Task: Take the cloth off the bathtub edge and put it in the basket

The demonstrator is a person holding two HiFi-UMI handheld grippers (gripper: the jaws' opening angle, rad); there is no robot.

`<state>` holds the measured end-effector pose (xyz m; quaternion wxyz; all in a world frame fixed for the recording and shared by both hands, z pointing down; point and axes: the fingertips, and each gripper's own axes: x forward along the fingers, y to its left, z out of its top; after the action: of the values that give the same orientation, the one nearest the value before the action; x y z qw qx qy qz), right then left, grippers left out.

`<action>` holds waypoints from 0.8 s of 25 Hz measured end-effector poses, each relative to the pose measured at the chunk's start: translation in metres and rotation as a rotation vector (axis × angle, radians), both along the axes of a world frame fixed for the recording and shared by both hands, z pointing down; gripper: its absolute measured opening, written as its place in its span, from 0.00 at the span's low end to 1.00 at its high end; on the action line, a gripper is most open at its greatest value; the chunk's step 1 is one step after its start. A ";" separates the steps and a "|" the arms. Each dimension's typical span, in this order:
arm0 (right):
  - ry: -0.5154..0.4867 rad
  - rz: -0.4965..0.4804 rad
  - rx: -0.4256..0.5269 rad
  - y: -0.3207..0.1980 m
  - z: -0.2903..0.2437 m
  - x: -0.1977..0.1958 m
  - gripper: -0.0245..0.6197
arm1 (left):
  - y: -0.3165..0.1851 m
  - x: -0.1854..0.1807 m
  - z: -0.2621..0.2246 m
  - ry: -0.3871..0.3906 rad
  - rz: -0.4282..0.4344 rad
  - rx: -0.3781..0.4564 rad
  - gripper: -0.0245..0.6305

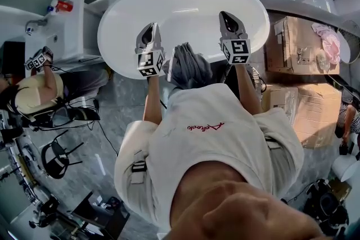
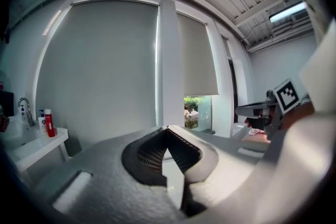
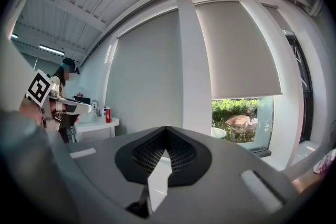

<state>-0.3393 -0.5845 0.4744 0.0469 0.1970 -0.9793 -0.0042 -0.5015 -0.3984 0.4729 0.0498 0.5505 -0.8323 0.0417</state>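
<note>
Still approaching: my left gripper [image 1: 149,35] and right gripper [image 1: 229,21] hover with jaws together, empty, either side of the cloth [image 1: 188,67] on the bathtub's [image 1: 109,42] near edge. Next, I'd open one and descend.

Both grippers held out ahead, jaws closed and empty.

The left gripper [image 1: 149,35] and the right gripper [image 1: 229,22] point forward side by side, well apart and roughly level. On each, the jaws meet at the tips with nothing between them. The left forearm [image 1: 151,101] and the right forearm [image 1: 248,90] are bare and reach straight out from the body.
</note>
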 end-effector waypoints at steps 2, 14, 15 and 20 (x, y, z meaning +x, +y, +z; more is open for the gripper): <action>0.013 -0.001 -0.010 -0.003 0.008 -0.002 0.05 | -0.002 -0.005 0.002 0.002 -0.001 -0.001 0.04; 0.098 0.030 -0.064 0.003 0.050 -0.008 0.05 | 0.001 -0.036 0.041 0.051 0.023 -0.061 0.04; 0.104 0.032 -0.073 0.004 0.055 -0.010 0.05 | 0.001 -0.038 0.047 0.058 0.028 -0.070 0.04; 0.155 0.027 -0.108 0.010 0.083 -0.023 0.05 | 0.002 -0.051 0.078 0.079 0.058 -0.128 0.04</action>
<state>-0.3623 -0.5741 0.5570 0.1329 0.2065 -0.9688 0.0338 -0.5526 -0.3961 0.5508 0.1162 0.5713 -0.8091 0.0743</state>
